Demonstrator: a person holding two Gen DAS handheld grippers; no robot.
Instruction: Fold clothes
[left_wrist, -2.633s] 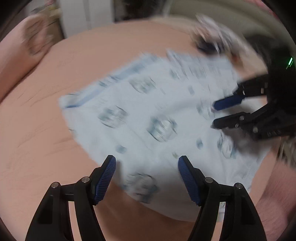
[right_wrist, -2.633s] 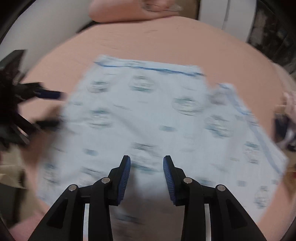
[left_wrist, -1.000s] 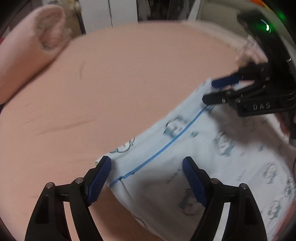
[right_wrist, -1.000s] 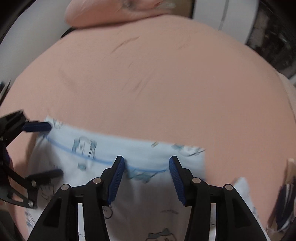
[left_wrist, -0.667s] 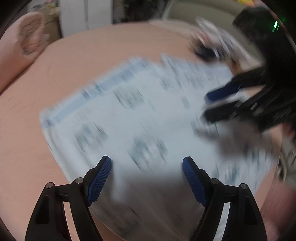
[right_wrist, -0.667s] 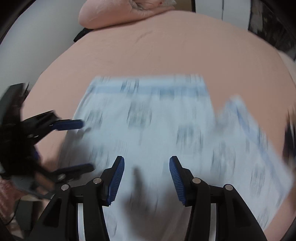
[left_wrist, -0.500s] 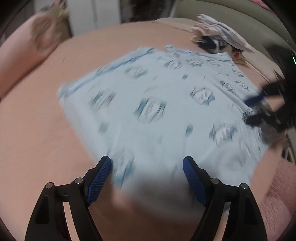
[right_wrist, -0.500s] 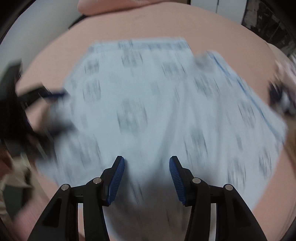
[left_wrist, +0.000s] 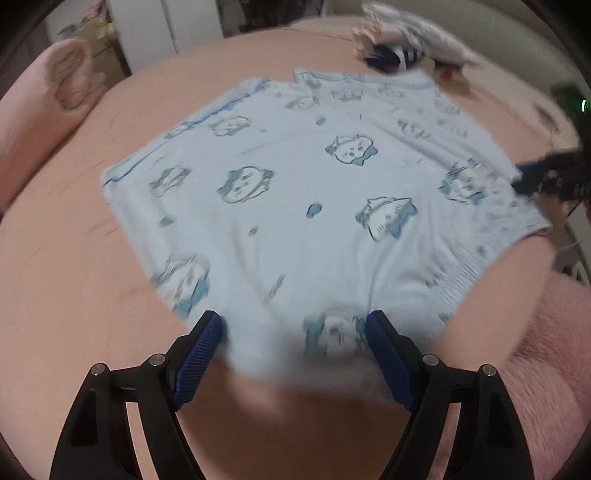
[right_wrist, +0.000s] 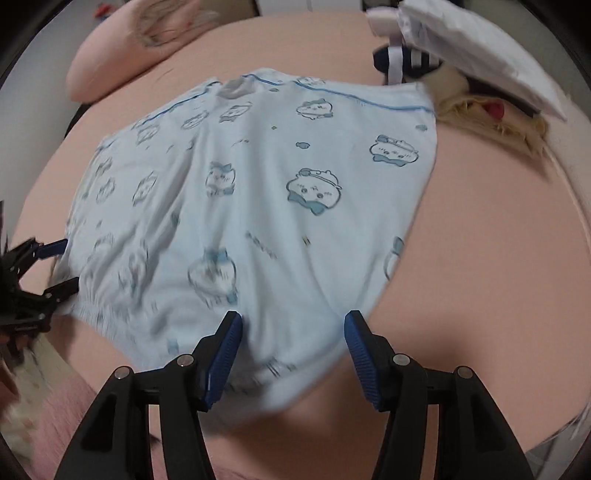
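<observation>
Fingers of both grippers (left_wrist: 293, 341) (right_wrist: 291, 338) spread apart, nothing gripped; pale-blue garment (left_wrist: 314, 206) now sharper, spread flat versus earlier blur.

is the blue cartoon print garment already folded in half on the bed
No, the light blue cartoon-print garment lies spread out in a single flat layer across the pink bed sheet, with its blue-piped edge fully showing.

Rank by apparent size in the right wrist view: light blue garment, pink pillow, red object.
1. light blue garment, largest by far.
2. pink pillow, though it lies farther off and is cut by the frame.
3. red object, smallest.
</observation>
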